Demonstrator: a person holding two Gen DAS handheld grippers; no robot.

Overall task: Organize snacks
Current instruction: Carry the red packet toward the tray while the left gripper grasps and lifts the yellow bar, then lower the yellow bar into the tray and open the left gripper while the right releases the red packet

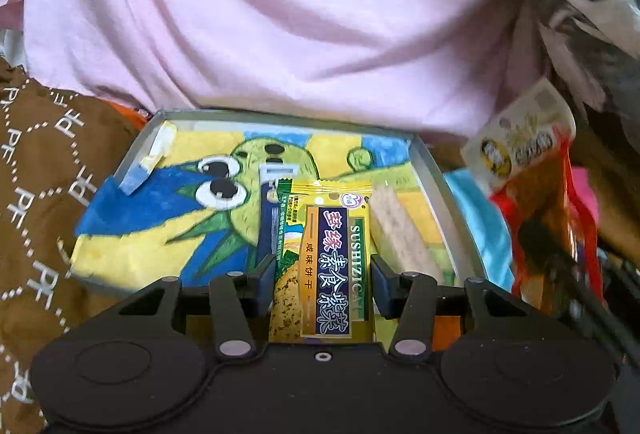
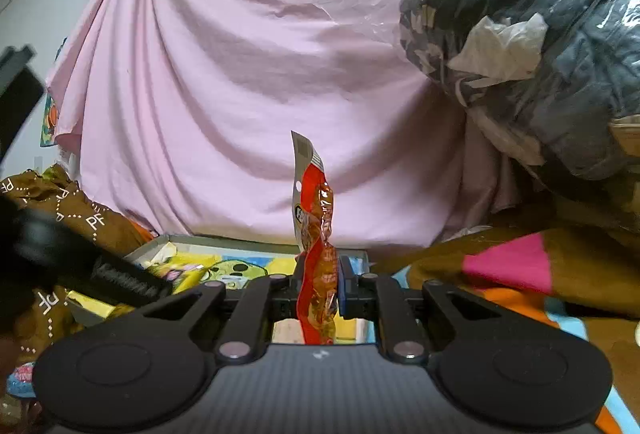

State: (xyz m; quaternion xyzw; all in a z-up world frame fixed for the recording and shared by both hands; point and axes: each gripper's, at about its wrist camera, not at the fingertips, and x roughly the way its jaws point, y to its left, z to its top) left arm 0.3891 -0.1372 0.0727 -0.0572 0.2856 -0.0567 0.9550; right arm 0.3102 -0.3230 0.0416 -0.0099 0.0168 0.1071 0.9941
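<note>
A: Your left gripper (image 1: 323, 280) has its pads pinching the yellow-green biscuit packet (image 1: 320, 258), held flat just above the tray's near edge.

B: And your right gripper (image 2: 320, 282)? Jaws pressed together on the red-orange snack pouch (image 2: 318, 234), standing on edge between them.

A: Beyond the biscuits, a wafer bar (image 1: 402, 234) lies in the cartoon-printed tray (image 1: 444, 190).

B: Brown patterned cloth (image 1: 36, 170) left of it, pink sheet (image 2: 240, 74) hanging behind everything.

left gripper (image 1: 320, 274) fingers clamping green biscuit packet (image 1: 324, 258), above cartoon-printed tray (image 1: 436, 170), pink sheet (image 1: 280, 14) behind
</note>
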